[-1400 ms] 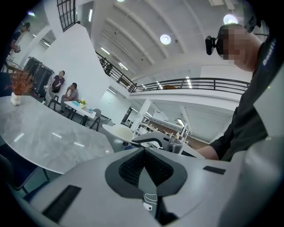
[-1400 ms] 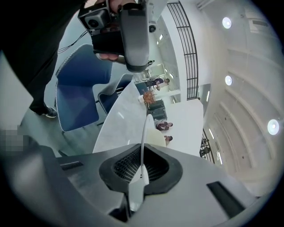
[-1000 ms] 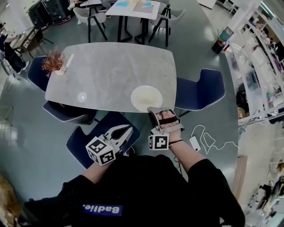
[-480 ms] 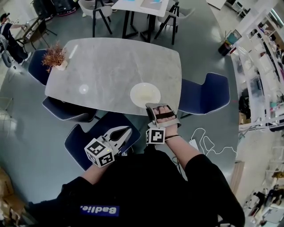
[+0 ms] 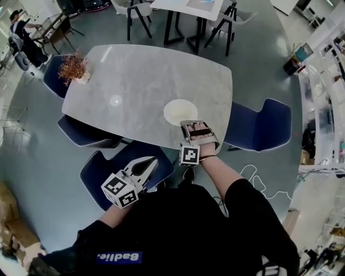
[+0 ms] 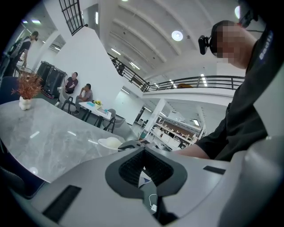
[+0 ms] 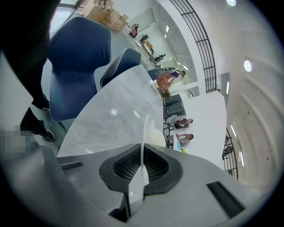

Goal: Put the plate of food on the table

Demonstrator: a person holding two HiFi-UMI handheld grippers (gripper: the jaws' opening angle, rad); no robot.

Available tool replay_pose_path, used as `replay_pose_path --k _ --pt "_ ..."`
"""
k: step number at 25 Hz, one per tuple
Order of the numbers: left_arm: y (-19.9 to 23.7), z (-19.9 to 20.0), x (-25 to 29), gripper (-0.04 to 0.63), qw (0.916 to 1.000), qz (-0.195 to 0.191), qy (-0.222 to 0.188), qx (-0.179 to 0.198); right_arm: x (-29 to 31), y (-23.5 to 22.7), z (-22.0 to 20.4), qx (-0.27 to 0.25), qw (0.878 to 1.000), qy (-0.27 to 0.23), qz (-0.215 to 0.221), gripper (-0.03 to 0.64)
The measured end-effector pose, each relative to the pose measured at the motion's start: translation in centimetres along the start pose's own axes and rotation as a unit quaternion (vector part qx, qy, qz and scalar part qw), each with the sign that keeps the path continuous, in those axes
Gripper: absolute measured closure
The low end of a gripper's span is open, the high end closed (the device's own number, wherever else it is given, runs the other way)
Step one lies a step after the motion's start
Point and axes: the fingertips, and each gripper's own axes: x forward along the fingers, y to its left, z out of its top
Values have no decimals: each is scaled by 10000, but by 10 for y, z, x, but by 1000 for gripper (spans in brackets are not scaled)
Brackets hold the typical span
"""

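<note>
A white plate with pale food on it sits low over the near edge of the grey marble table; I cannot tell whether it touches the top. My right gripper is shut on the plate's near rim. In the right gripper view the rim runs edge-on between the pads, with the cream food beyond. My left gripper hangs shut and holding nothing over a blue chair, close to my body. The left gripper view shows the plate on the far side of its jaws.
A dried plant in a white vase stands at the table's far left corner. Blue chairs stand at the near side and the right. A white cable lies on the floor. A second table and seated people are behind.
The plate and my right gripper have moved a little farther in over the table's near edge. The left gripper has stayed low by my body.
</note>
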Motion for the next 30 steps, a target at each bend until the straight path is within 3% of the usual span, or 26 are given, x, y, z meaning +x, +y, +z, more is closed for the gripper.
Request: replay_pose_path --k 4,11,17,26,30 --pt "5 7 15 588 9996 215 -81 -173 32 -1 -8 171 9992 -124 329 598" --pt "17 17 45 589 9987 429 -144 -235 100 8 -36 -21 9976 -45 692 598" --pt "30 10 46 588 9951 878 -120 -447 150 23 -47 -178 9947 -24 1015 598" --pt "43 1 38 588 9901 1250 -106 -628 184 34 -45 -337 9919 -26 1225 598" --pt "45 -4 36 588 9886 1335 -65 -700 190 45 -44 -337 9871 23 1562 597"
